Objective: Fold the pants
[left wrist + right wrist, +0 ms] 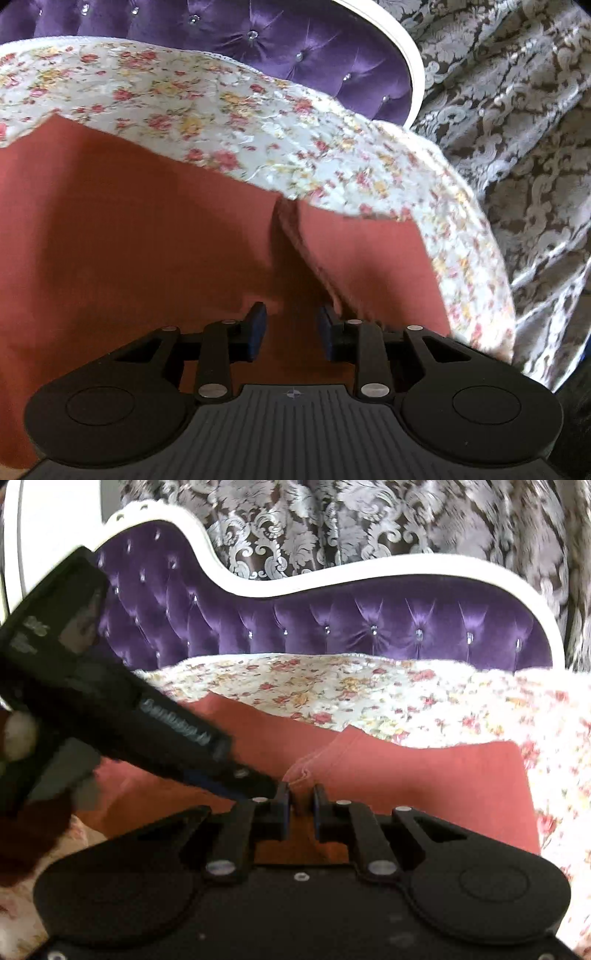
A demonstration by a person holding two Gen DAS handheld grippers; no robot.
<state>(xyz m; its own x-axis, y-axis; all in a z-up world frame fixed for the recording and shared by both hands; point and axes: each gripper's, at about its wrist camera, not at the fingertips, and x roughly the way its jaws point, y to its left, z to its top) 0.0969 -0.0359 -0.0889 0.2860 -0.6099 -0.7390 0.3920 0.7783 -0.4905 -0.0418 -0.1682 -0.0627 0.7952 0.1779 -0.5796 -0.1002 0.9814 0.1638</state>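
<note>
Your pants (424, 775), a rust-red pair, lie spread flat on the flowered bedspread (332, 690), filling the lower half of both views. In the right wrist view, a raised seam fold sits at about 12 o'clock from your right gripper (301, 801), whose fingers stand narrowly apart with a bit of red cloth between the tips; you cannot tell whether the pads actually pinch it. Your left gripper (291, 326) shows a clear gap between its blue pads (258, 321), hovering over the cloth with nothing clamped, the seam running up toward 12 o'clock. From the right wrist view, the left tool reaches in from 10 o'clock. Beyond the bedspread stands the purple tufted headboard (369, 627) with its white frame, and behind it the patterned curtain (295, 528).
</note>
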